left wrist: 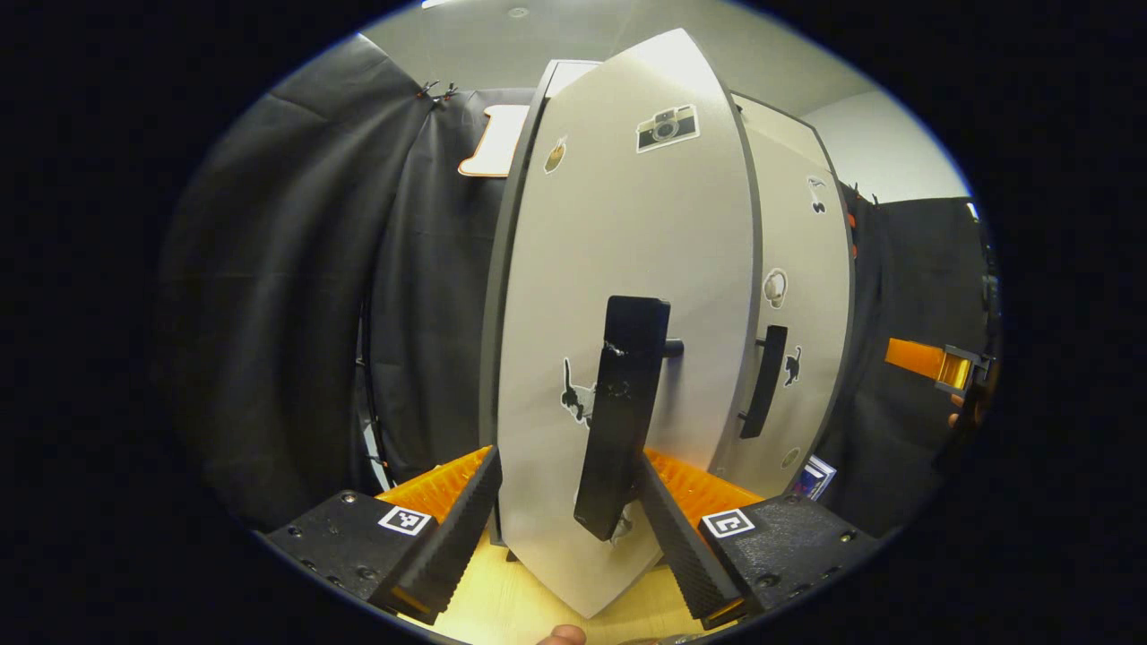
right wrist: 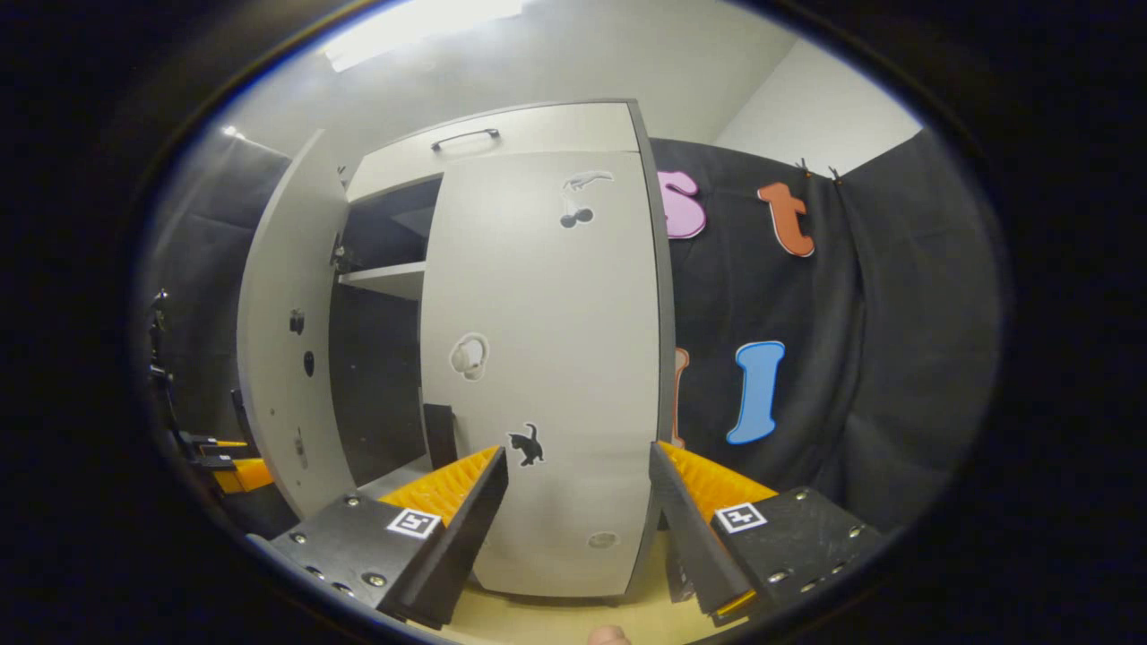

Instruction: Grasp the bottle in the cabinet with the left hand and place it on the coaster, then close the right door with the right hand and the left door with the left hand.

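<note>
While the left door [left wrist: 627, 296] stands ajar with its black handle [left wrist: 623, 417] between the spread fingers of the left gripper [left wrist: 566, 520], which grips nothing, the right gripper [right wrist: 578, 520] hangs wide open and empty just before the shut right door [right wrist: 547, 358] of the cabinet [right wrist: 502, 134].

A pale wooden desk [left wrist: 502, 600] shows as a narrow strip at the bottom of both views. The grey cabinet [right wrist: 547, 134] stands directly on it, its base meeting the wood [right wrist: 538, 618] in the right gripper view. Inside the cabinet, a light shelf [right wrist: 385, 278] runs across the upper part of the dark interior; nothing on it can be made out.
</note>
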Demonstrator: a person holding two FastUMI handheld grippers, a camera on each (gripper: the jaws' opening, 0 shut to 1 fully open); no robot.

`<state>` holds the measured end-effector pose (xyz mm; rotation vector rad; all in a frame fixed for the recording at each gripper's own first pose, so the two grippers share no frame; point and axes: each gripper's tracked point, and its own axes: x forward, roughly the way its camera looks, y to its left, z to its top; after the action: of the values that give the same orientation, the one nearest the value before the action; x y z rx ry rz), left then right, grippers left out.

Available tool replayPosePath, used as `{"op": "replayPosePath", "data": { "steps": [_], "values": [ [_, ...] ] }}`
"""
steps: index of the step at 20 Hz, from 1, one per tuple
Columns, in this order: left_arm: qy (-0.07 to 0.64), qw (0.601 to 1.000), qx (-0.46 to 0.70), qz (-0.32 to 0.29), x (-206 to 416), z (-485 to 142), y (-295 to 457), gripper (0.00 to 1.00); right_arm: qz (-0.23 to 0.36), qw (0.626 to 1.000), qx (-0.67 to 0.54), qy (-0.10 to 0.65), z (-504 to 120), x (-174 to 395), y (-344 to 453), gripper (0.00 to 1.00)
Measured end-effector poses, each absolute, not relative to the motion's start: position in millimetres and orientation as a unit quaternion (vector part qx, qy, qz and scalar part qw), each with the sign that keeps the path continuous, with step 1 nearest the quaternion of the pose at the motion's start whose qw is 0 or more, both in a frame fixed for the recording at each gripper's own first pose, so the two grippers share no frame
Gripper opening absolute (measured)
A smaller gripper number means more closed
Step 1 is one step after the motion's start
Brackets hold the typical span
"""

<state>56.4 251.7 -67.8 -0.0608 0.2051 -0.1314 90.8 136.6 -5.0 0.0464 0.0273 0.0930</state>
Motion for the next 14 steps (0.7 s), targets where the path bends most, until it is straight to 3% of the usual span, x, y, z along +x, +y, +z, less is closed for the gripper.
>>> {"op": "replayPosePath", "data": {
  "steps": [2, 3, 4, 5, 6, 7, 8, 14],
  "values": [
    [0.103, 0.991, -0.034, -0.074, 61, -68, 241, 0.94, 0.043, 0.999, 0.022, 0.014, -6, 93, 132, 0.92],
    [0.104, 0.991, -0.034, -0.078, 64, -68, 237, 0.89, 0.042, 0.999, 0.021, 0.015, -7, 94, 130, 0.92],
    [0.104, 0.991, -0.034, -0.082, 66, -68, 231, 0.94, 0.041, 0.999, 0.021, 0.015, -7, 94, 126, 0.92],
    [0.105, 0.99, -0.034, -0.089, 68, -69, 225, 0.89, 0.039, 0.999, 0.02, 0.014, -7, 94, 124, 0.92],
    [0.105, 0.989, -0.035, -0.098, 70, -69, 218, 1.0, 0.038, 0.999, 0.02, 0.014, -6, 96, 122, 0.96],
    [0.103, 0.988, -0.034, -0.105, 72, -69, 210, 0.96, 0.035, 0.999, 0.02, 0.014, -6, 97, 119, 0.95],
    [0.102, 0.988, -0.031, -0.111, 75, -69, 204, 0.98, 0.033, 0.999, 0.021, 0.013, -7, 97, 116, 0.92],
    [0.094, 0.988, -0.02, -0.121, 90, -68, 184, 0.97, 0.026, 0.999, 0.024, 0.013, -8, 94, 102, 0.96]
  ]
}}
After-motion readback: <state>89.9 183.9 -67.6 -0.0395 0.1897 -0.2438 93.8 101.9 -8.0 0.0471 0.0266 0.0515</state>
